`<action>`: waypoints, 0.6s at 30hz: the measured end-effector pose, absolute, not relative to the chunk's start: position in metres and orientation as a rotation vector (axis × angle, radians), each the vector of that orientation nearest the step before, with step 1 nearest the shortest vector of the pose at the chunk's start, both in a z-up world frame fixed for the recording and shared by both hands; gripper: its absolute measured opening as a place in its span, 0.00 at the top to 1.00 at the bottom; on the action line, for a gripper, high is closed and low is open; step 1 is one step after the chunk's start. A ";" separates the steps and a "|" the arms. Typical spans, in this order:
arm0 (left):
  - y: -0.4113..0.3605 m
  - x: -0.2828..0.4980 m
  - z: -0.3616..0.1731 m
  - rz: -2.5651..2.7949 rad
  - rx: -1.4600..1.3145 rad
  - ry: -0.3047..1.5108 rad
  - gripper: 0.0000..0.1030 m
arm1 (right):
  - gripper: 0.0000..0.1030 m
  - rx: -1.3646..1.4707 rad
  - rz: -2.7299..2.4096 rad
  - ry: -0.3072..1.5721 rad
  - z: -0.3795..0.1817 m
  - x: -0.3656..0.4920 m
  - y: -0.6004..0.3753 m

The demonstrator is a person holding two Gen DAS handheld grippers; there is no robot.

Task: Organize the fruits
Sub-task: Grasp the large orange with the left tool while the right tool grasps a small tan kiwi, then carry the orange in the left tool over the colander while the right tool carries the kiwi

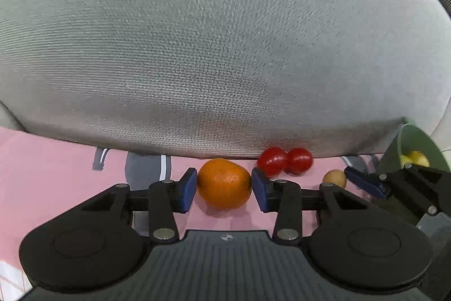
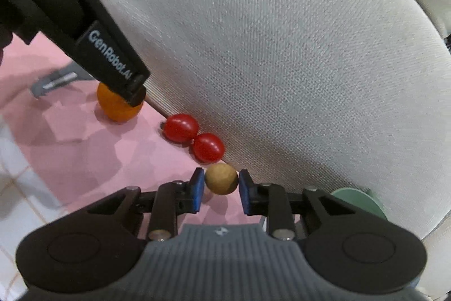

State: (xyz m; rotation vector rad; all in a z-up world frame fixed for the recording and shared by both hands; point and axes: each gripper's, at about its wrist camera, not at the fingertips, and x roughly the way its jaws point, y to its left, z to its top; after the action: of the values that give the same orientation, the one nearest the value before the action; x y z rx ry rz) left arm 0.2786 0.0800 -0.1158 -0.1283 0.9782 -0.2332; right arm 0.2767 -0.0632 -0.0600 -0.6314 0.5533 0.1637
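Observation:
An orange [image 1: 224,184] lies on the pink cloth [image 1: 56,165], and my left gripper [image 1: 224,188] is shut on it, both blue pads touching its sides. Just right of it, two red cherry tomatoes [image 1: 272,161] [image 1: 300,160] rest against the grey cushion. My right gripper [image 2: 221,188] is shut on a small round brown fruit [image 2: 221,178] beside the tomatoes [image 2: 208,147]. In the right wrist view the orange [image 2: 118,109] shows partly under the left gripper's fingers [image 2: 135,92].
A big grey woven cushion [image 1: 225,47] rises right behind the fruits. A green bowl [image 1: 417,137] holding yellow fruit [image 1: 417,158] stands at the right, behind the right gripper. Pale tiled floor [image 2: 17,160] shows past the cloth's edge.

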 end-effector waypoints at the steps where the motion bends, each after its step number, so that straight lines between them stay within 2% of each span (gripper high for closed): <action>1: 0.081 0.276 -0.112 -0.235 -0.133 0.972 0.54 | 0.78 -0.627 0.170 0.550 -0.057 0.271 -0.062; 18: 0.053 0.207 -0.040 -0.298 -0.166 0.912 0.55 | 0.78 -0.488 0.199 0.501 -0.016 0.182 -0.097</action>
State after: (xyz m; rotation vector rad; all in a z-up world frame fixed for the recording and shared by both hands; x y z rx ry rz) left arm 0.2075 0.0532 -0.0403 -0.1656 0.9121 -0.2983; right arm 0.1820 -0.0974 -0.0155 -0.4879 0.5009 0.1985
